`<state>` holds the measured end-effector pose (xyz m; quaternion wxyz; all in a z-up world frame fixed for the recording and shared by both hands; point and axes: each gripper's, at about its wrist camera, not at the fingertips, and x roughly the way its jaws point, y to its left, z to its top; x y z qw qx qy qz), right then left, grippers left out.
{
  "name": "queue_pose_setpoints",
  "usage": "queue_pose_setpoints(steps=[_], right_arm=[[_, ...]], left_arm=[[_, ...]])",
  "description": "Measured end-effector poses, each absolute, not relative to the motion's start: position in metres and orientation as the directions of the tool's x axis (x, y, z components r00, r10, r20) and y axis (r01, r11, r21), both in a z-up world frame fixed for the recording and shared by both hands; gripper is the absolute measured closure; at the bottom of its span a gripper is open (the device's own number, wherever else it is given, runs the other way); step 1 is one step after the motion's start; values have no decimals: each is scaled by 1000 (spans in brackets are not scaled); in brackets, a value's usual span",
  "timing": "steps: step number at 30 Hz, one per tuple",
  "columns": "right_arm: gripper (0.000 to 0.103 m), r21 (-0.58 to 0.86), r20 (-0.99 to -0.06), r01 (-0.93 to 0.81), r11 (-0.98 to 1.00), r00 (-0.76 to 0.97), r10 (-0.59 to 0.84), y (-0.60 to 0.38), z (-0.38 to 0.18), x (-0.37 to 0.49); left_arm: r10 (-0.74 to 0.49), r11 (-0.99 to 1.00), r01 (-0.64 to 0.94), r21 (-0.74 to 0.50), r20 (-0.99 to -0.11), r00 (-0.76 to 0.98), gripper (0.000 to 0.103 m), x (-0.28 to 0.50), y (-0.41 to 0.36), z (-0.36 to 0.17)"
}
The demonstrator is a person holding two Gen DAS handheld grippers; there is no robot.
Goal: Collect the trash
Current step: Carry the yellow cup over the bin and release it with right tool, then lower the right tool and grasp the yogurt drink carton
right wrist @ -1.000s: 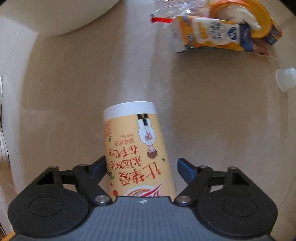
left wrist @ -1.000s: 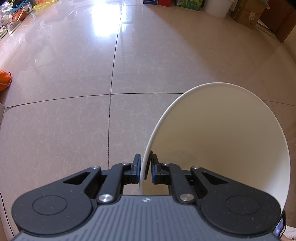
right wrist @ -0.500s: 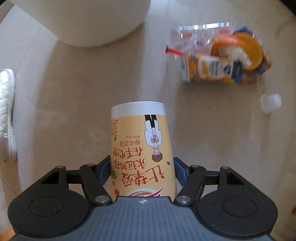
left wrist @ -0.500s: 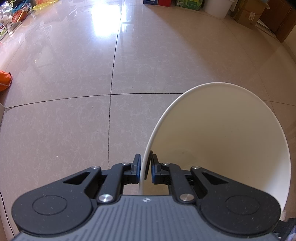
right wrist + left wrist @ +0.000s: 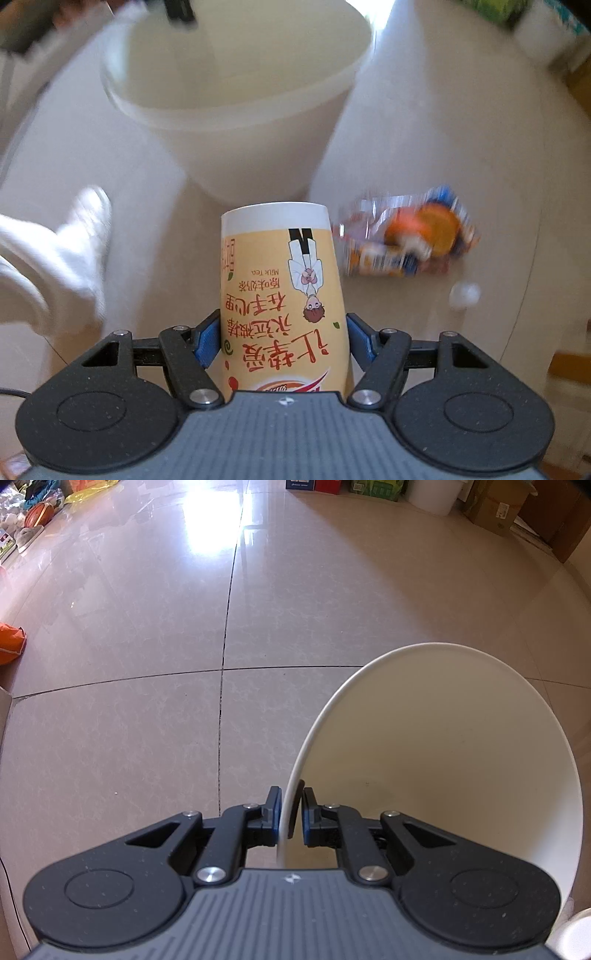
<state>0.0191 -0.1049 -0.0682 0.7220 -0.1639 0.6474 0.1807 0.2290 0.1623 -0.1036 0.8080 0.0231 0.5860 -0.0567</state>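
Inverted milk-tea cup [image 5: 282, 295] — beside white bin [image 5: 236, 110].

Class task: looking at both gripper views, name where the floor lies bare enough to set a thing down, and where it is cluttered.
Bare: the wide tiled floor left of the white bin, up to the boxes along the far wall. Crowded: right of the bin, where the snack wrappers and a small white cap lie beyond the milk tea cup.

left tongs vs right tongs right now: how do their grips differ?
Left tongs are pinched nearly shut on the thin rim of the white bin; right tongs stand wide around the milk tea cup, pads on its sides. Left's load is a plain white bin, far bigger than the tongs; right's is a printed yellow cup, upside down in view, white end forward. Shared: black arms, blue pads, each shut on something.
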Motion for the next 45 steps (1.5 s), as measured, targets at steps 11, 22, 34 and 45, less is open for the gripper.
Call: queue_pose_setpoints(steps=[11, 22, 34, 45], right_arm=[[30, 9, -934, -512, 859, 303, 190, -60, 33, 86], [6, -16, -896, -528, 849, 385, 222, -19, 40, 125], [6, -13, -909, -402, 916, 386, 156, -70, 19, 115], [6, 73, -952, -93, 993, 289, 97, -150, -59, 99]], left_arm=[[-65, 993, 117, -30, -950, 307, 94, 229, 163, -103], [-70, 993, 115, -36, -949, 306, 94, 230, 166, -103], [-59, 993, 115, -25, -950, 308, 94, 228, 163, -105], [-56, 994, 106, -25, -951, 306, 94, 230, 163, -103]])
